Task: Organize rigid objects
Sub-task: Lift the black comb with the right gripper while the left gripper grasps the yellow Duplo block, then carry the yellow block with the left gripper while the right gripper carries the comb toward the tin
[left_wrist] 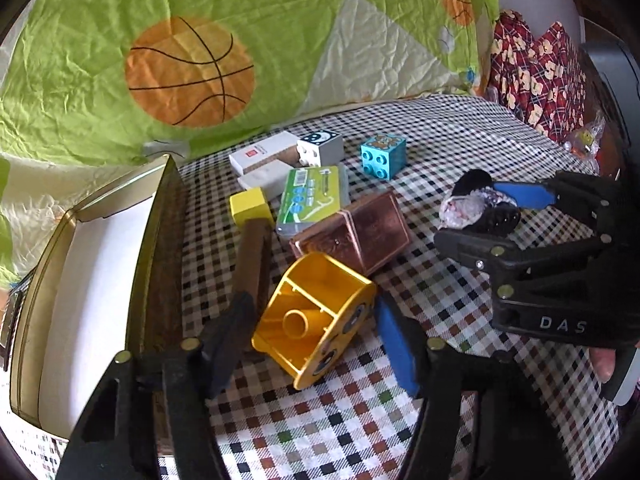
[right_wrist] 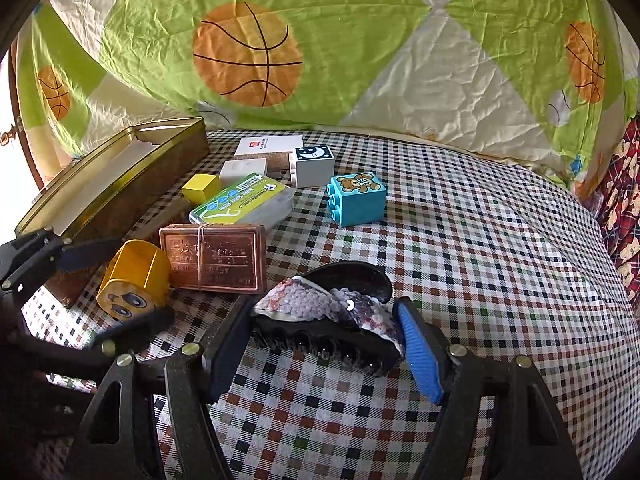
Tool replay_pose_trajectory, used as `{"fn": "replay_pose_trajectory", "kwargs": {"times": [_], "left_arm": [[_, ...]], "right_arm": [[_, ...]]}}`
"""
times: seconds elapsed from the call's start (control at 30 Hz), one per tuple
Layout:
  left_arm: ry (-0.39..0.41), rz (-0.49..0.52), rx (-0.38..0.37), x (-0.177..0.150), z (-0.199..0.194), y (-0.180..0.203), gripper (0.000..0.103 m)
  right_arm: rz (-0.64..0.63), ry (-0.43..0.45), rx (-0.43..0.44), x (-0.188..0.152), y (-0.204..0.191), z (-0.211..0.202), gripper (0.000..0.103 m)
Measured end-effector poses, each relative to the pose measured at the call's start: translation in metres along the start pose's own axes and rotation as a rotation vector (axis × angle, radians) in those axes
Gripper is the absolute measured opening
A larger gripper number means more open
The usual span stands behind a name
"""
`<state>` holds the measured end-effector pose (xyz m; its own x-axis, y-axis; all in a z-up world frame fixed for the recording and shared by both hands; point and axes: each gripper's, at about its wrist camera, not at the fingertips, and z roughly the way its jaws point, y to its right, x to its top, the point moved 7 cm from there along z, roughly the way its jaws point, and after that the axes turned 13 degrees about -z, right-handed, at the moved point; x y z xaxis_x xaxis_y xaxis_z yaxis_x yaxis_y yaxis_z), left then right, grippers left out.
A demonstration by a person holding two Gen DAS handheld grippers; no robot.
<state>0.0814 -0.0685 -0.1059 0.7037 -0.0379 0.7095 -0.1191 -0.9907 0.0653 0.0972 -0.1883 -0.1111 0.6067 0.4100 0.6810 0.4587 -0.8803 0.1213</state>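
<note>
A yellow toy block with a face [left_wrist: 312, 316] [right_wrist: 134, 280] lies on its side between the fingers of my left gripper [left_wrist: 316, 344], whose jaws are open around it. My right gripper [right_wrist: 320, 344] [left_wrist: 492, 220] is open around a black hair claw with a sequined bow [right_wrist: 340, 312] [left_wrist: 480, 208]; whether the pads touch it I cannot tell. A copper tin [left_wrist: 356, 232] [right_wrist: 214, 258] lies just beyond the yellow block. An open gold-rimmed box [left_wrist: 80, 280] [right_wrist: 112, 184] stands at the left.
On the checked cloth lie a green-labelled case [right_wrist: 244, 202], a small yellow cube [right_wrist: 200, 187], white boxes [right_wrist: 264, 148], a grey moon brick [right_wrist: 312, 164], a blue bear brick [right_wrist: 356, 196] and a brown stick [left_wrist: 252, 252]. A basketball quilt [right_wrist: 320, 48] rises behind.
</note>
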Motion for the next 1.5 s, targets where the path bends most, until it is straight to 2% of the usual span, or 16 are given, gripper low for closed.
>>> {"fn": "replay_pose_trajectory", "kwargs": {"times": [0.03,0.13,0.17,0.53,1.13,1.5], "left_arm": [[0.002,-0.004,-0.007,0.0,-0.001,-0.001,0.055],[-0.001,-0.009,-0.029,-0.001,-0.002,-0.002,0.032],[-0.006,-0.009,-0.035,0.0,-0.001,-0.001,0.031],[0.026,-0.031,-0.066,0.003,-0.01,-0.004,0.031],[0.156,-0.098,-0.033,0.013,-0.031,-0.019,0.031],[0.201,-0.109,-0.027,0.015,-0.039,-0.022,0.031]], "right_arm": [[0.001,0.003,0.001,0.0,0.0,0.0,0.073],[0.003,0.009,0.004,0.001,-0.001,-0.002,0.073],[0.005,0.011,0.005,0.001,0.0,-0.002,0.073],[0.02,0.046,0.016,0.005,0.002,-0.01,0.073],[0.022,0.155,0.012,0.016,-0.001,-0.029,0.073],[0.009,0.233,0.002,0.022,-0.006,-0.041,0.073]]}}
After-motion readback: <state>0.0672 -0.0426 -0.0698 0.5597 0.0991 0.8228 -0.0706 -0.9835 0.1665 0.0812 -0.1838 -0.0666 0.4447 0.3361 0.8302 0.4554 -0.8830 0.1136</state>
